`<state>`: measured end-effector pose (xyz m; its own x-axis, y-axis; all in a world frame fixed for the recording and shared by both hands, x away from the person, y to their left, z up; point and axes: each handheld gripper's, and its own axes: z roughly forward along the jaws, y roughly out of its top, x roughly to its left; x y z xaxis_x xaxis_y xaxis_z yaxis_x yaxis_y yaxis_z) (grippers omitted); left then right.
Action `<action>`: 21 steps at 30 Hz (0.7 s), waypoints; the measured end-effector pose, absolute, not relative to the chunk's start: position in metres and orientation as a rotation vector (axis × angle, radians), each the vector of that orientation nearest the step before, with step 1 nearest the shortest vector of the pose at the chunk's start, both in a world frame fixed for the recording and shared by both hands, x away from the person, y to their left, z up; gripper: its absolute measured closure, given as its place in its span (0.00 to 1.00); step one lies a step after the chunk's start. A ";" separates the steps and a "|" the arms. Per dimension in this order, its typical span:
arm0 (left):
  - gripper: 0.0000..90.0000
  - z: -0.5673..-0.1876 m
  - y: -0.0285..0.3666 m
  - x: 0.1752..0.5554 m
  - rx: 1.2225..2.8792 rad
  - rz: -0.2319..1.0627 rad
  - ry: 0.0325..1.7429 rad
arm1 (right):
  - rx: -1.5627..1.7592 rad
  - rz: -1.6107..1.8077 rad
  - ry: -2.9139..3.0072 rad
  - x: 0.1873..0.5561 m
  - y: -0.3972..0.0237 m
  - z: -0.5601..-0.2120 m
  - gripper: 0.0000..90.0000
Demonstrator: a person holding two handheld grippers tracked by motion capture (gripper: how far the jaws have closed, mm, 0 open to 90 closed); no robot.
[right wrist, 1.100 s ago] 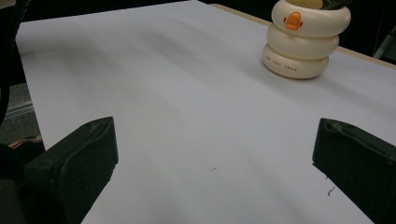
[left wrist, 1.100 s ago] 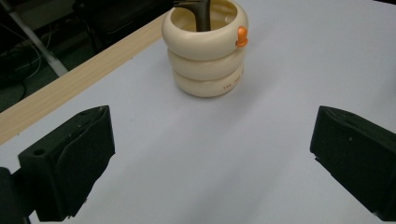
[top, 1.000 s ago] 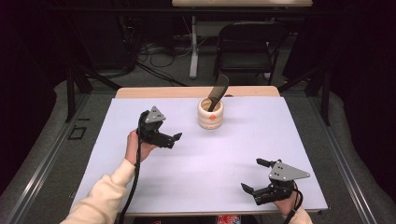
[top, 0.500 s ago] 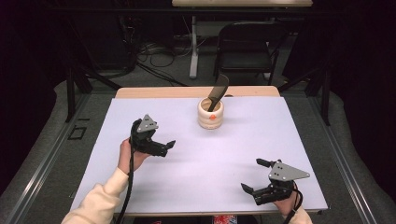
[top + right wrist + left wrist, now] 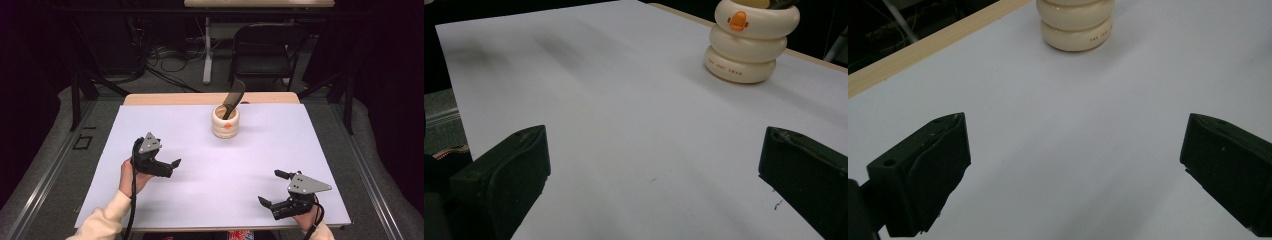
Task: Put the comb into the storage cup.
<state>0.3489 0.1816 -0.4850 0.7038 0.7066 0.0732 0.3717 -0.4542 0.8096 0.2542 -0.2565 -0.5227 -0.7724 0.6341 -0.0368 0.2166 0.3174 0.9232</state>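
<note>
Left gripper (image 5: pixel 167 166): it is held by the person's left hand (image 5: pixel 129 176) over the near left part of the table (image 5: pixel 320 150). Its fingers (image 5: pixel 923 175) are wide apart and hold nothing. They point toward the middle of the table, roughly in the direction of the cup.

Right gripper (image 5: pixel 274 189): it is near the front right corner of the table. Its fingers (image 5: pixel 504 180) are also wide apart and empty, and they point to the left across the white surface. The grey three-cornered plate (image 5: pixel 309 184) sits on its top.

Cup (image 5: pixel 225 120): a cream holder made of stacked round rings, with a small orange duck beak on the front. It stands upright at the far middle of the table, close to the wooden back edge (image 5: pixel 165 99). It is well apart from both grippers. In the left gripper view the cup (image 5: pixel 1077 22) is ahead at the top, and in the right gripper view the cup (image 5: pixel 751 41) is at the top right.

Dark tool (image 5: pixel 232 97): a black, flat piece stands inside the cup and leans to the right over its rim. I cannot tell exactly what kind of tool it is.

Table cover: a plain white sheet, which covers almost the whole top.

Background: a dark folding chair (image 5: pixel 270 47) stands behind the table, on a grey floor with cables.
</note>
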 end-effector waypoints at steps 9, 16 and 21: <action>0.00 -0.490 0.188 0.340 2.076 0.515 0.834 | 0.756 1.447 2.198 0.254 -0.256 -0.523 0.00; 0.00 -0.493 0.194 0.331 2.057 0.527 0.843 | 0.757 1.447 2.198 0.254 -0.256 -0.523 0.00; 0.00 -0.497 0.198 0.325 2.049 0.524 0.855 | 0.756 1.447 2.199 0.254 -0.256 -0.523 0.00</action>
